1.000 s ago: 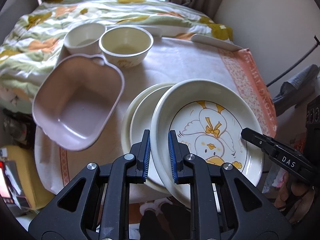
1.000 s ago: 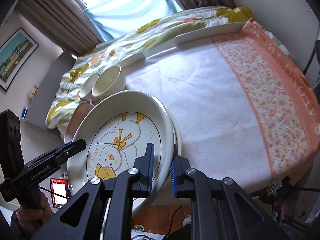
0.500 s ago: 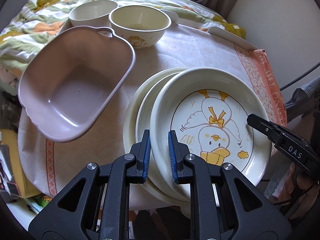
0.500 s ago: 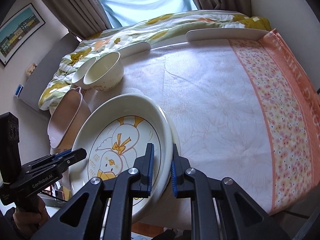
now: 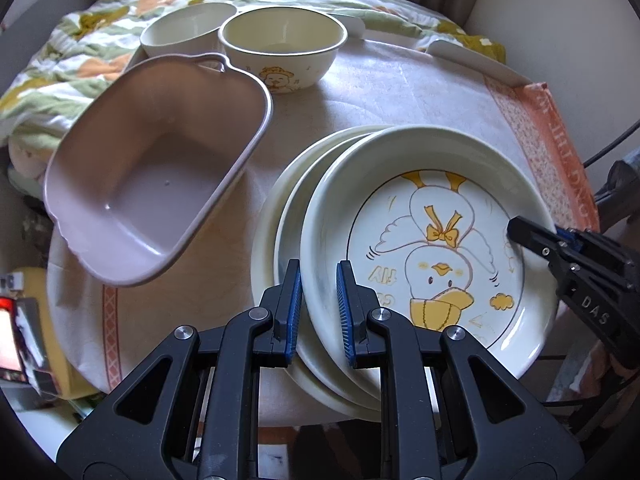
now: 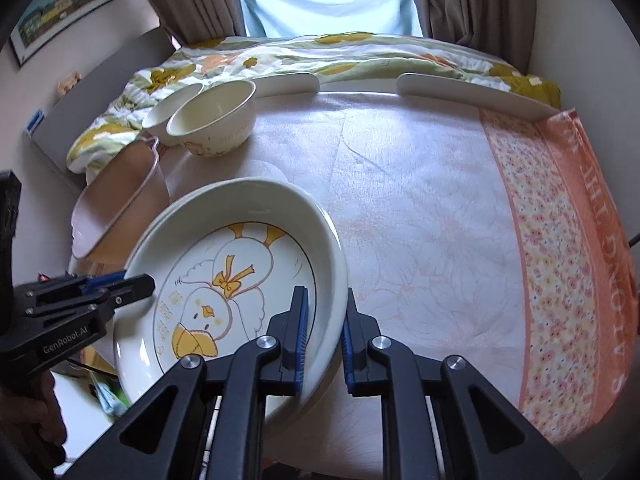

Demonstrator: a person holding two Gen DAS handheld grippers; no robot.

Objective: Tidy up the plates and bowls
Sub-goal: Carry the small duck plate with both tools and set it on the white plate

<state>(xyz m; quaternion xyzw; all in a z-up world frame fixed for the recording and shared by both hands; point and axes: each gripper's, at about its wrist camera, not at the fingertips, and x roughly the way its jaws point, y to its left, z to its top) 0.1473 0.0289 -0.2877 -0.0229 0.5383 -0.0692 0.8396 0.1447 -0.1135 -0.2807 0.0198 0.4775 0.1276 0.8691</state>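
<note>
A: Where is the duck plate [image 5: 432, 236]?

B: On top of a stack of plates [image 5: 280, 216] at the near edge of the desk [image 6: 420, 200], sitting askew toward 3 o'clock of those beneath, in the left wrist view.

A: And the jaws?

B: The left gripper [image 5: 318, 300] has its blue pads either side of the duck plate's rim at 7 o'clock, pinching it. The right gripper [image 6: 324, 334] pinches the opposite rim, one pad inside the plate, one outside.

A: What lies around it?

B: At 10 o'clock of the stack, a pink tub [image 5: 160, 172], tilted and overhanging the desk edge. Beyond it, at 12 o'clock, two cream bowls [image 5: 280, 44] stand touching. A pale cloth with an orange flowered border [image 6: 560, 260] covers the desk, and a flowered quilt [image 6: 320, 52] lies behind.
</note>
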